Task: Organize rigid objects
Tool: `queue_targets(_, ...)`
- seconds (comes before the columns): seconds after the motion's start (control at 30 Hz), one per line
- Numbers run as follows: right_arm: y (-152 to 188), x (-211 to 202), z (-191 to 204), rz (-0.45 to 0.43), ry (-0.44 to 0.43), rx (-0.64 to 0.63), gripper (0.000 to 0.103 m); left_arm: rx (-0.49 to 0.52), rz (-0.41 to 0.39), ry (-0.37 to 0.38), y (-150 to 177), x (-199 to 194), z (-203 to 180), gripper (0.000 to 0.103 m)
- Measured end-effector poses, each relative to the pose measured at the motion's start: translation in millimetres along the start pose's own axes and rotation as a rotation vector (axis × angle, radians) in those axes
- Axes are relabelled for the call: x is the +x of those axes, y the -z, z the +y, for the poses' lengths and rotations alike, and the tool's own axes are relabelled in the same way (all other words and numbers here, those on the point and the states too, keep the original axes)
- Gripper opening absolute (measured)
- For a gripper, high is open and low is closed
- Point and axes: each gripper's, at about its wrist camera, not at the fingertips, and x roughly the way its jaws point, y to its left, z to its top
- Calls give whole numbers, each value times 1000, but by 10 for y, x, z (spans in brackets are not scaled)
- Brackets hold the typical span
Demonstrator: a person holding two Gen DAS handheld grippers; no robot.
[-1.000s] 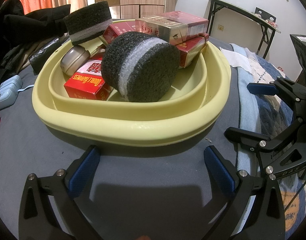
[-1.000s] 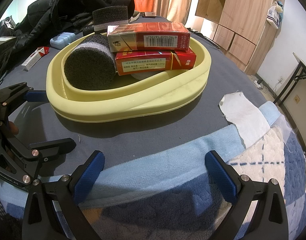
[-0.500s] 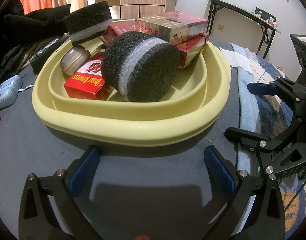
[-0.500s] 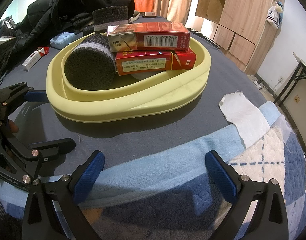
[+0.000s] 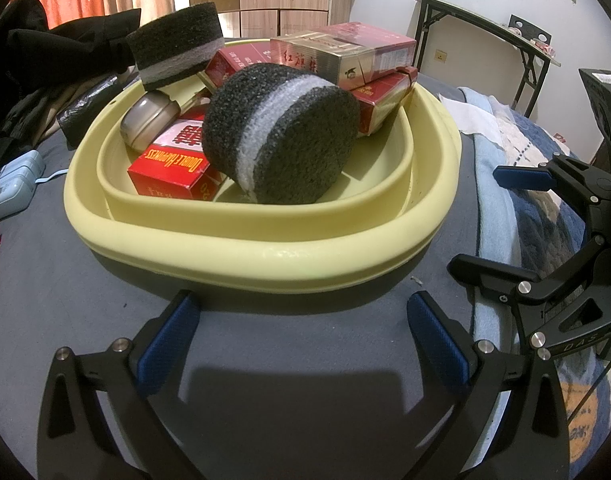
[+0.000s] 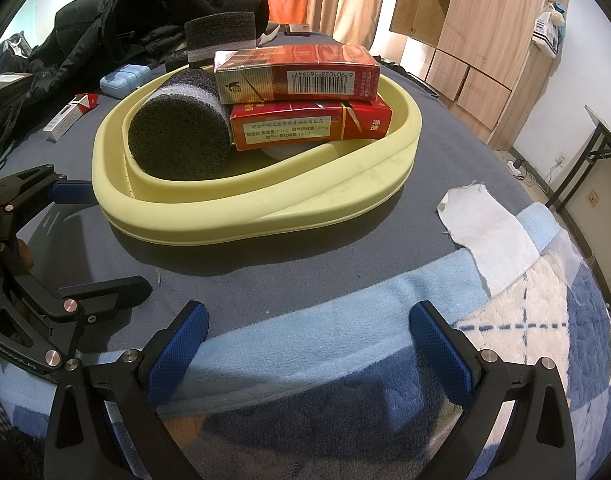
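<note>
Nothing's moved since a second ago: my left gripper (image 5: 301,334) and right gripper (image 6: 307,340) both sit spread wide, empty, near the yellow basin (image 5: 265,248) of sponges and boxes on the bed.

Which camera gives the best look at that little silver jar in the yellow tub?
The left wrist view: the silver jar lies in plain sight behind the red box. In the right wrist view, the sponge hides it.

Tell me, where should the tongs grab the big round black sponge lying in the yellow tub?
Probably across its two flat round faces, coming down from above. The black sponge lies on its side in the yellow tub, leaning on a red box, so its curved top is free while the tub's rim blocks a low approach.
</note>
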Motion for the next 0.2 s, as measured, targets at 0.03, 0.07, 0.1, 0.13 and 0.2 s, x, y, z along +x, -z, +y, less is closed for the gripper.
queue_targets(0.03,0,0,0,0,0,0,103,0,0,0,0,0,0,103)
queue_targets(0.07,0,1,-1,0,0,0,103,0,0,0,3,-6,5,103)
queue_targets(0.1,1,4,-2,0,0,0,103,0,0,0,0,0,0,103)
queue_targets(0.13,0,0,-1,0,0,0,103,0,0,0,0,1,0,103)
queue_targets(0.2,1,4,-2,0,0,0,103,0,1,0,1,-2,3,103)
